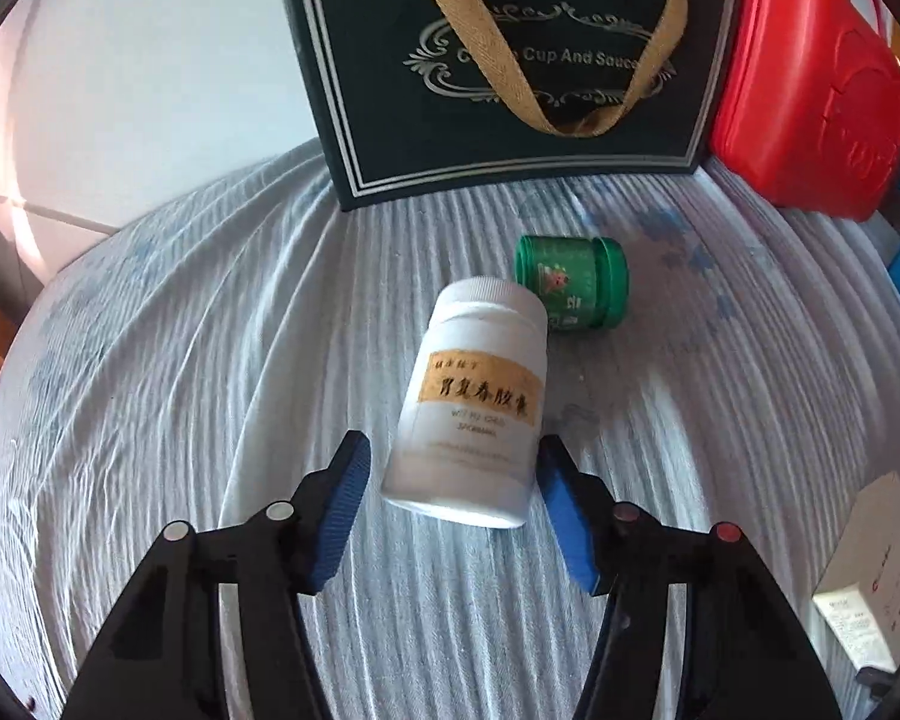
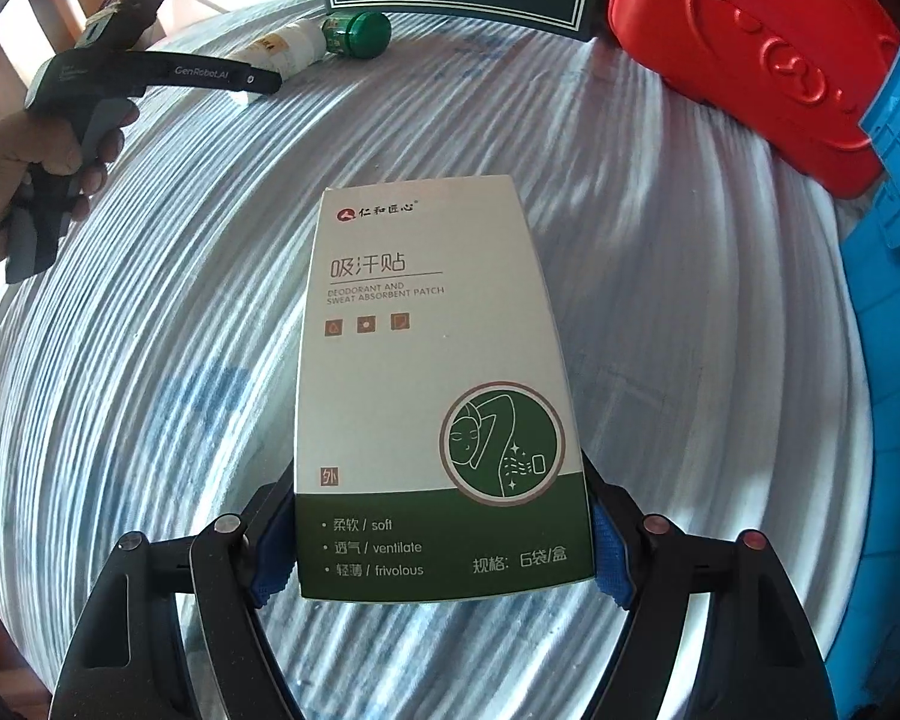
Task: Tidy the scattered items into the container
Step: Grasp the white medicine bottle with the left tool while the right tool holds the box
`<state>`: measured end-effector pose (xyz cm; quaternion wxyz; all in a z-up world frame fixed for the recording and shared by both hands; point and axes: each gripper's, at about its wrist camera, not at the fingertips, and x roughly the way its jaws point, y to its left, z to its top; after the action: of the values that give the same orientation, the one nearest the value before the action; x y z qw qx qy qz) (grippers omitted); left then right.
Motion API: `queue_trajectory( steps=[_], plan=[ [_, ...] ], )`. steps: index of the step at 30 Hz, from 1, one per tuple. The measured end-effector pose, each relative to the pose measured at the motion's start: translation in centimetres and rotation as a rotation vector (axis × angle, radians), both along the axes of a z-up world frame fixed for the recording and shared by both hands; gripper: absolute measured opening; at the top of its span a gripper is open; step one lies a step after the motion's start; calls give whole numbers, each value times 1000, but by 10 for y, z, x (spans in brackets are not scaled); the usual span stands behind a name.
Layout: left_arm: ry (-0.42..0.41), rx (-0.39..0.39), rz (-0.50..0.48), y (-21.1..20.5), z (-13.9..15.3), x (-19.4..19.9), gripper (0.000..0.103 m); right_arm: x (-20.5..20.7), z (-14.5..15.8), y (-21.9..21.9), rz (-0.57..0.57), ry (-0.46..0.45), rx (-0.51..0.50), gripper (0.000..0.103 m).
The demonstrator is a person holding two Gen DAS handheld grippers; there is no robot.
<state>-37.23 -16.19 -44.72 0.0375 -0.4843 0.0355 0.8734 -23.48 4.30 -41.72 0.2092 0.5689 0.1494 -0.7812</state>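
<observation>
A white pill bottle [image 1: 474, 396] with a tan label lies on the striped cloth, its base between the blue pads of my left gripper [image 1: 450, 441]. A gap shows at the left pad, so the jaws stand open around it. Just beyond lies a green jar [image 1: 570, 285] on its side. A dark green gift bag [image 1: 510, 60] with a gold ribbon handle stands at the back. My right gripper [image 2: 441, 540] is shut on a white-and-green patch box [image 2: 432, 372], held above the cloth. The right wrist view also shows the left gripper [image 2: 258, 81] at the bottle [image 2: 288, 48], held by a hand [image 2: 48, 150].
A red plastic case [image 1: 810, 102] leans at the back right beside the bag, with a blue crate [image 2: 888, 276] further right. The striped cloth [image 1: 180, 360] covers the table, whose edge curves off at the left.
</observation>
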Motion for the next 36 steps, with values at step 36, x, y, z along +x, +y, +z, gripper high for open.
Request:
queue_trajectory(
  steps=[36],
  plan=[
    [-25, -25, 96, 41, 39, 99, 46, 46, 69, 0, 1, 79, -33, 76]
  ],
)
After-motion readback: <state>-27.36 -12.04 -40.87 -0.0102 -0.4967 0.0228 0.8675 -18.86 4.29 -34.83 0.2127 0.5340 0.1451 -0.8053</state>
